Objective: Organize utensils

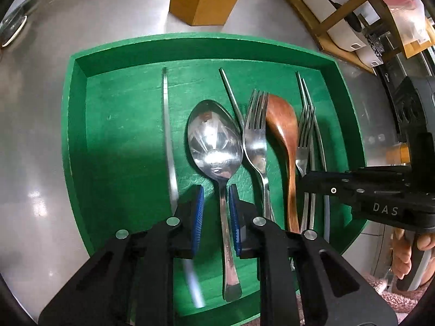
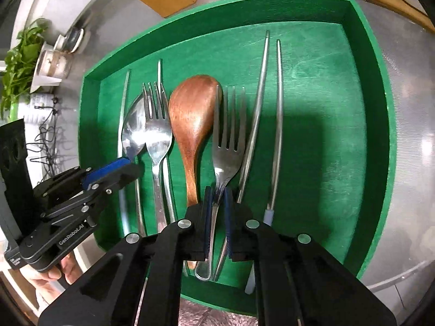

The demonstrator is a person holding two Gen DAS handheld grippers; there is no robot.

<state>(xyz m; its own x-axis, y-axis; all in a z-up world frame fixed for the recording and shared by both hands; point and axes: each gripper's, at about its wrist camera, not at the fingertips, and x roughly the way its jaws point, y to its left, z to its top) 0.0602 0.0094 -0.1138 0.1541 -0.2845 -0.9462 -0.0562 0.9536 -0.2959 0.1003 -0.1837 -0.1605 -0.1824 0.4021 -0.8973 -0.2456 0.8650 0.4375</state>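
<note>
Green tray (image 2: 364,87) fills mid-frame on the steel counter (image 1: 35,141) — all utensils lie inside it, side by side.

Left gripper (image 1: 214,214) clenched on the metal spoon (image 1: 214,138) handle; right gripper (image 2: 217,217) clamped on a fork (image 2: 228,135) handle.

Best lift both straight up, level — the wooden spoon (image 2: 193,119) and chopsticks (image 2: 277,125) lie close alongside.
</note>
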